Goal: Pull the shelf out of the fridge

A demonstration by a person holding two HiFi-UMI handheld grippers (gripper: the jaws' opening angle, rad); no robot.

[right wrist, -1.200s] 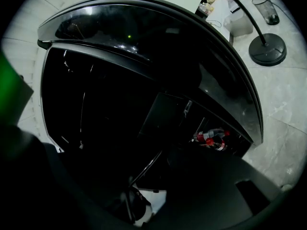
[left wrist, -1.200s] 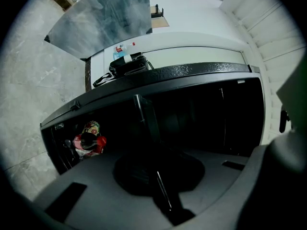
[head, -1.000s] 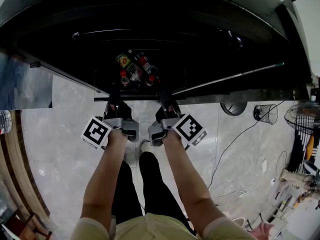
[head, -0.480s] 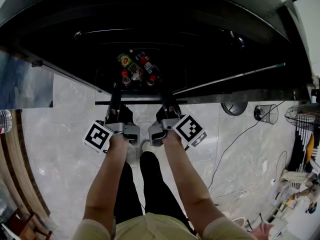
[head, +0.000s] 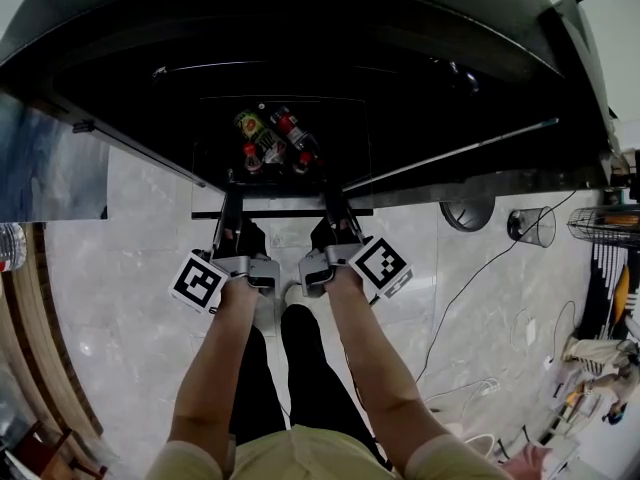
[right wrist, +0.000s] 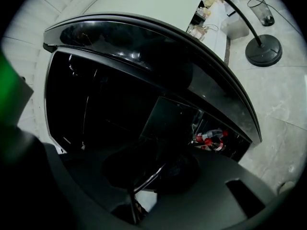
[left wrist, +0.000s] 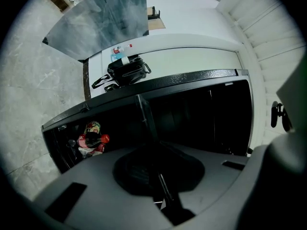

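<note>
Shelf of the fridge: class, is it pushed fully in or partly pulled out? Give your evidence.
Partly out. In the head view the shelf juts past the front of the fridge, its front bar over the floor.

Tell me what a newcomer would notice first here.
Red-capped bottles stand out in the dark open fridge, just beyond the front edge of the shelf. At that edge, the left gripper is shut on the shelf, and the right gripper has just been closing with the edge between its jaws.

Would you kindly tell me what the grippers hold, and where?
The left gripper clamps the shelf by its front edge; the right gripper has just been closing around that edge.
</note>
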